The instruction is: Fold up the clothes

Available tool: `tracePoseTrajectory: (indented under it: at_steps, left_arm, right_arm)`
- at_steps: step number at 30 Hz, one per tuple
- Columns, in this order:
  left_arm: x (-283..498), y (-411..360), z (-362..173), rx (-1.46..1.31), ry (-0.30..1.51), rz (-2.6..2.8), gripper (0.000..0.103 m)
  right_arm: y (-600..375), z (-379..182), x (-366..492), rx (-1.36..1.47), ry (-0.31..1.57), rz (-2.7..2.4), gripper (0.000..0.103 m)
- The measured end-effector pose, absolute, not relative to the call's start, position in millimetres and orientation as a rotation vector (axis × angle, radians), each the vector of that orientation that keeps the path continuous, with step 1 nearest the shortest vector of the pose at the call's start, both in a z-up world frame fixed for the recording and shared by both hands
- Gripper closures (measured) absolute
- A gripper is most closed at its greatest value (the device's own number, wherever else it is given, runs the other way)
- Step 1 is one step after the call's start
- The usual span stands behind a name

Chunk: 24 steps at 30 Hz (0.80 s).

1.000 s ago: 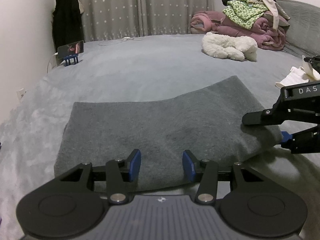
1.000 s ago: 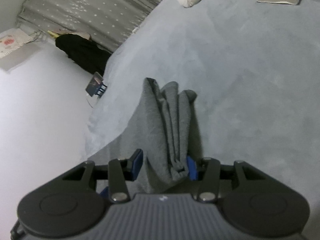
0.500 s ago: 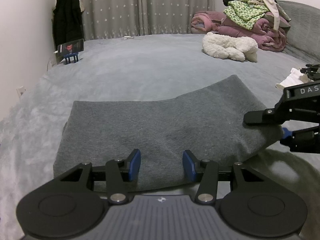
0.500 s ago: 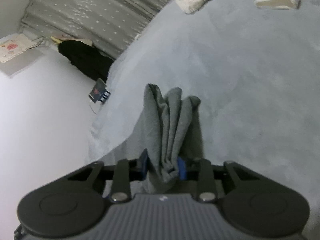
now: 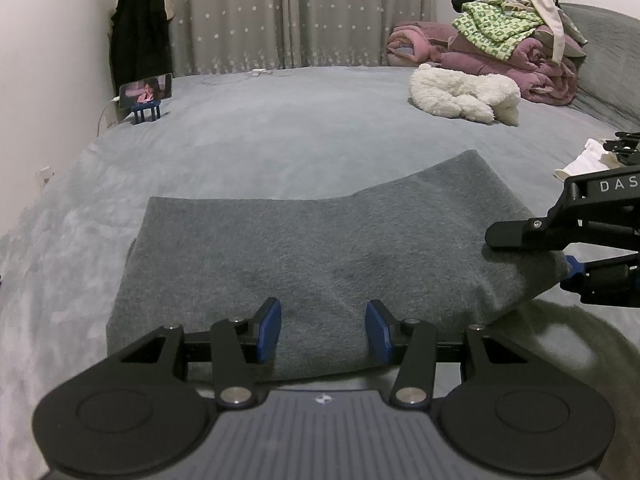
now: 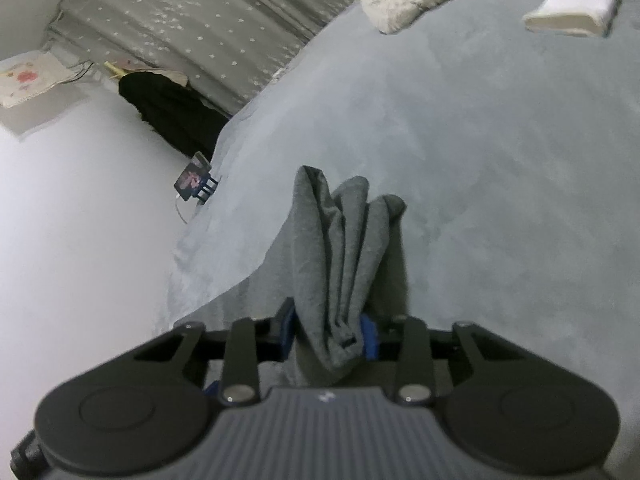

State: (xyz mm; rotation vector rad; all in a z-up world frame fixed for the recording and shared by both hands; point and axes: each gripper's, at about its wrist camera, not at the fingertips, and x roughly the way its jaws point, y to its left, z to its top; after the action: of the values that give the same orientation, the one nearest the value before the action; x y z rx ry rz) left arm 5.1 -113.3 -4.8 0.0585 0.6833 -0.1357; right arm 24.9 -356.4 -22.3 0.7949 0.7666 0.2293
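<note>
Folded grey garment (image 5: 320, 248) on bed (image 5: 280, 140), right end lifted.
Right gripper (image 6: 329, 334) clenched on the garment's layered end; left gripper (image 5: 322, 330) released, jaws apart over the near edge. Beyond both: white plush (image 5: 464, 94), clothes pile (image 5: 516, 48).

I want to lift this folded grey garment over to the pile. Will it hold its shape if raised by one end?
Probably not. The grey garment looks soft and floppy: where the right tool pinches its end, the layers bunch into loose pleats. Its middle already dips towards the bed, so the unheld end would likely droop and unfold. The left tool is open.
</note>
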Motion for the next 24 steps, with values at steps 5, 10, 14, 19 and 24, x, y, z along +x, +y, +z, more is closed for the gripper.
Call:
tracePoseTrajectory:
  at_steps: [5, 10, 14, 19, 24]
  left_arm:
    - [6.3, -114.4, -4.7, 0.06, 0.686, -0.128, 0.056]
    - [6.0, -116.1, -5.4, 0.068, 0.684, -0.125, 0.056]
    - [6.2, -116.4, -5.5, 0.071, 0.684, -0.124, 0.056]
    - [8.0, -112.0, -3.0, 0.042, 0.694, -0.132, 0.055]
    - [7.3, -107.2, 3.5, 0.044, 0.679, -0.109, 0.056]
  right_arm:
    - [-349.9, -13.5, 20.2, 0.727, 0.72, 0.245, 0.08]
    - [-337.8, -1.1, 14.4, 0.62, 0.676, 0.255, 0.082]
    - [-327.2, 8.8, 8.7, 0.54, 0.643, 0.263, 0.082]
    - [-322.7, 12.4, 6.4, 0.517, 0.632, 0.253, 0.083]
    - [-323.3, 10.7, 7.5, 0.535, 0.641, 0.235, 0.083]
